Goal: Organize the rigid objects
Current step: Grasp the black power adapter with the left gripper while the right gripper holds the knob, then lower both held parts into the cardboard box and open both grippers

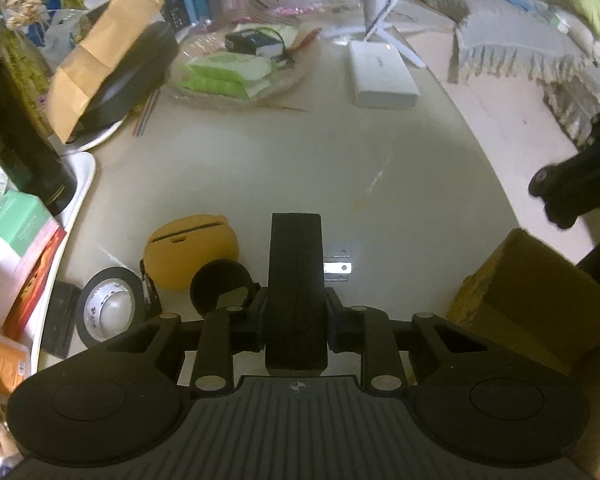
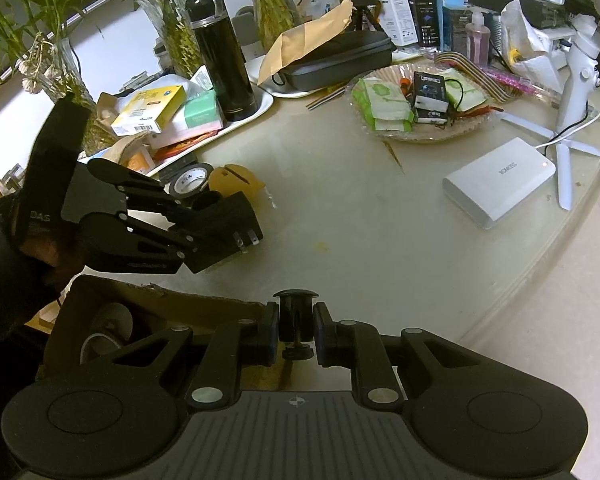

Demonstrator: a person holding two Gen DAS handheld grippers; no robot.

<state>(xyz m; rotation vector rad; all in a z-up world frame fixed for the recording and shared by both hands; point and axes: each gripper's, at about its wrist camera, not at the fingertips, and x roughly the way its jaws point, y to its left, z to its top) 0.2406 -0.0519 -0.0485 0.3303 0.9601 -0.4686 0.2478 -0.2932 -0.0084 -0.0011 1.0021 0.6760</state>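
Two tongs work one cluttered table (image 1: 400,184). From the left wrist, the left tongs (image 1: 296,312) pinch a black plug adapter (image 1: 296,280), its metal prongs (image 1: 338,267) jutting right just above the tabletop. Just left of it sit a small black cylinder (image 1: 220,288), a yellow case (image 1: 192,250) and a roll of black tape (image 1: 108,308); a cardboard box (image 1: 528,308) lies right.

From the right wrist, the right tongs (image 2: 296,330) grip a black knobbed screw (image 2: 296,316) above the cardboard box (image 2: 172,304). A white power bank (image 2: 500,182) lies far ahead to the right.
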